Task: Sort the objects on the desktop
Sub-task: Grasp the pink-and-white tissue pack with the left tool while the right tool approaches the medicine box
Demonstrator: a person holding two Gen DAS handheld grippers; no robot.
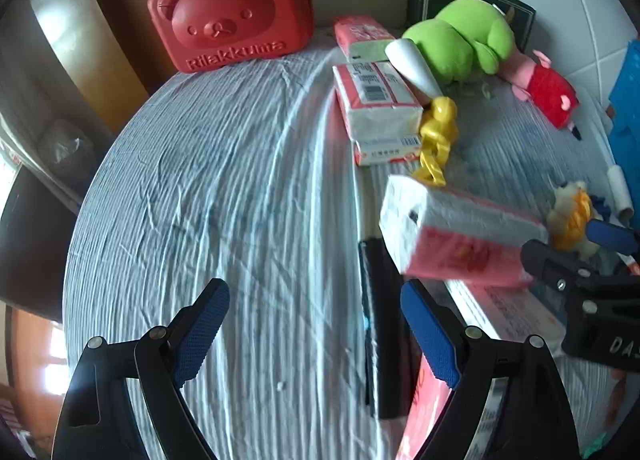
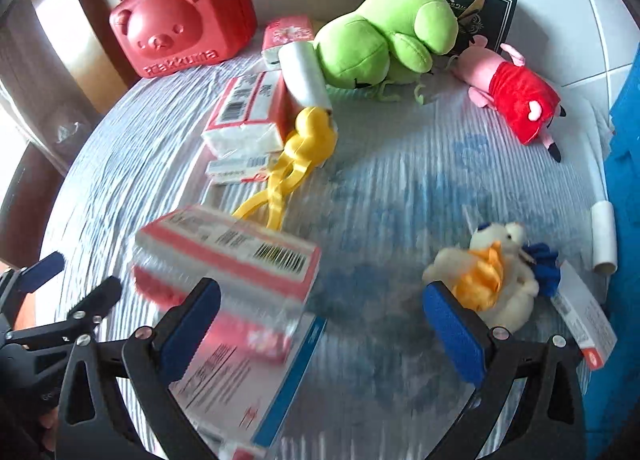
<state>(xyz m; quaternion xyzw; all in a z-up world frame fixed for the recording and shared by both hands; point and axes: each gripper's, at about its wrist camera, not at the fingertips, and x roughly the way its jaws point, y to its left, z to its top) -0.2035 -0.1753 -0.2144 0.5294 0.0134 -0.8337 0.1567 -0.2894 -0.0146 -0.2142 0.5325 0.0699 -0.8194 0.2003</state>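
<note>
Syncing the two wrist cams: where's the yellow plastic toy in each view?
Left wrist: yellow plastic toy right of centre, beside the stacked tissue packs.
Right wrist: yellow plastic toy left of centre, upper half.
Shared landmark: red bear case, top left in both.

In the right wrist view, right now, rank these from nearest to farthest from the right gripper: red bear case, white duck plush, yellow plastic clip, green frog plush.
1. white duck plush, beside the right finger of the right gripper.
2. yellow plastic clip, mid-table, left of centre.
3. green frog plush, far centre.
4. red bear case, far left corner.
</note>
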